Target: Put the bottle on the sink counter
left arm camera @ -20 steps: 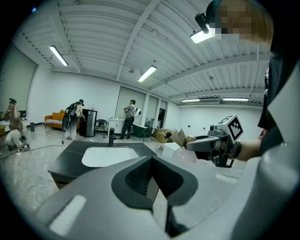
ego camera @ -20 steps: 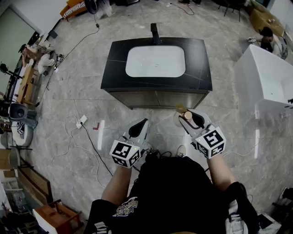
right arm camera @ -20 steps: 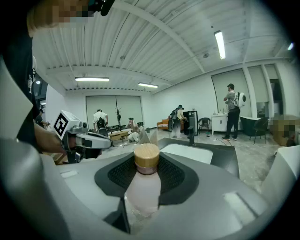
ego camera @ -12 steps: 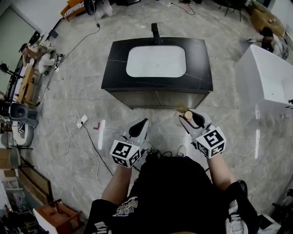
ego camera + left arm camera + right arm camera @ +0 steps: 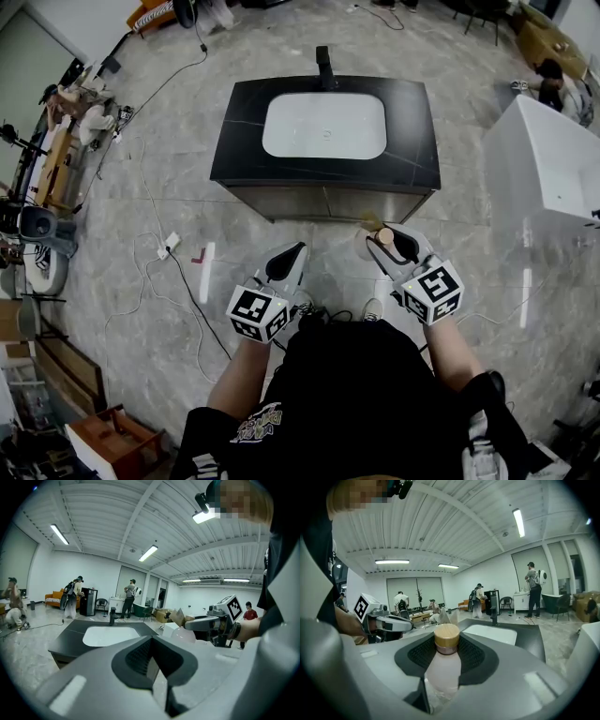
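A pale translucent bottle [image 5: 442, 670] with a wooden cap [image 5: 446, 638] stands between the jaws of my right gripper [image 5: 397, 246], which is shut on it. In the head view only the cap [image 5: 384, 236] and a little of the bottle show. My left gripper [image 5: 286, 263] is level with the right one; its jaws are together with nothing between them. The black sink counter [image 5: 236, 141] with its white basin [image 5: 323, 126] and black faucet [image 5: 323, 66] stands ahead of both grippers, apart from them. The same counter [image 5: 70, 637] also appears in the left gripper view.
A white bathtub [image 5: 544, 169] stands to the right of the counter. Cables [image 5: 169, 248] and a power strip lie on the floor to the left. Furniture and gear crowd the left wall. Several people stand far behind the counter.
In the head view the counter has shifted slightly right and looks a little larger. Both grippers keep their places and the bottle stays held.
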Tool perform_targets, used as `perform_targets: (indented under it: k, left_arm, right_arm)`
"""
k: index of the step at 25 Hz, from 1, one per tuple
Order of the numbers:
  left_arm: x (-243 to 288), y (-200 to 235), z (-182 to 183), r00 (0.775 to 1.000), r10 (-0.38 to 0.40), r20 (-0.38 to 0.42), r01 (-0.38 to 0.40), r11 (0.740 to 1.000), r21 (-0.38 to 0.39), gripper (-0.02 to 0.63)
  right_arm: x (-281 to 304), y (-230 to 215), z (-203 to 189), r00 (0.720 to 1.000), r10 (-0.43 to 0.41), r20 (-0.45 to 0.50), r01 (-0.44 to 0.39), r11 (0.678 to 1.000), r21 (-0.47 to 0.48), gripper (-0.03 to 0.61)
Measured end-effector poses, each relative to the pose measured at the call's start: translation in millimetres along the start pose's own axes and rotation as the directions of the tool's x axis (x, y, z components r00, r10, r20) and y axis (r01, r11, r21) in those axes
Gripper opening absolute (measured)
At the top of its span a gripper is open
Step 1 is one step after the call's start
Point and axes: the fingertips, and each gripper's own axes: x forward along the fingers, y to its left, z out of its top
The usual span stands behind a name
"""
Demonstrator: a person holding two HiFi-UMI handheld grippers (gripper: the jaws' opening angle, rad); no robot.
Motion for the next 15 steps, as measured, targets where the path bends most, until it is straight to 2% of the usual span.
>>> perform_targets:
  k: [15]
  left_arm:
    - [-15.1,30.0,-3.9,1.0,0.006,-0.002,-0.007,1.0,-0.023,0.001]
  right_arm:
    - [32.2,18.1,5.0,1.0,0.019,-0.015,-0.018,1.0,0.008,0.164]
